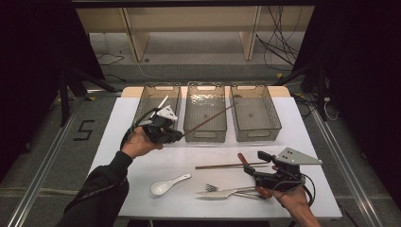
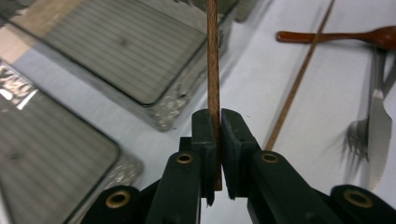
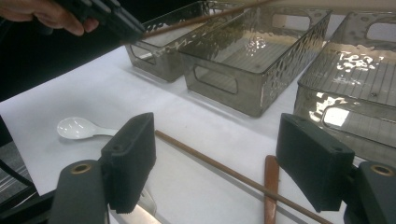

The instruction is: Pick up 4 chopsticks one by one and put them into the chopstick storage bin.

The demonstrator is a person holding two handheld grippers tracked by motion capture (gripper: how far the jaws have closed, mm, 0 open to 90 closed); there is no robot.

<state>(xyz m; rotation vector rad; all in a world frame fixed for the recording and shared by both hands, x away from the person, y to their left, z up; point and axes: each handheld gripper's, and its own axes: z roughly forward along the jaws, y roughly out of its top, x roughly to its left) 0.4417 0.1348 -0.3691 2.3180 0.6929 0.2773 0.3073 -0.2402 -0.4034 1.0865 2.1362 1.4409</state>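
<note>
Up close on the left gripper [image 2: 218, 140] we see jaws clamped on a chopstick [image 2: 213, 60]; from above, it's raised, stick slanting over the middle bin [image 1: 205, 113]. Right gripper [image 1: 259, 161] rests near the table's [image 1: 142, 198] front-right corner, jaws wide apart, nothing between.

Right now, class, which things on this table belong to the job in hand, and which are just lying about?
In the job:
left gripper, shut on a chopstick
three bins behind it
second chopstick, its likely partner

Lying about:
white spoon
fork
knife
wooden spoon
right gripper, open and idle
</note>
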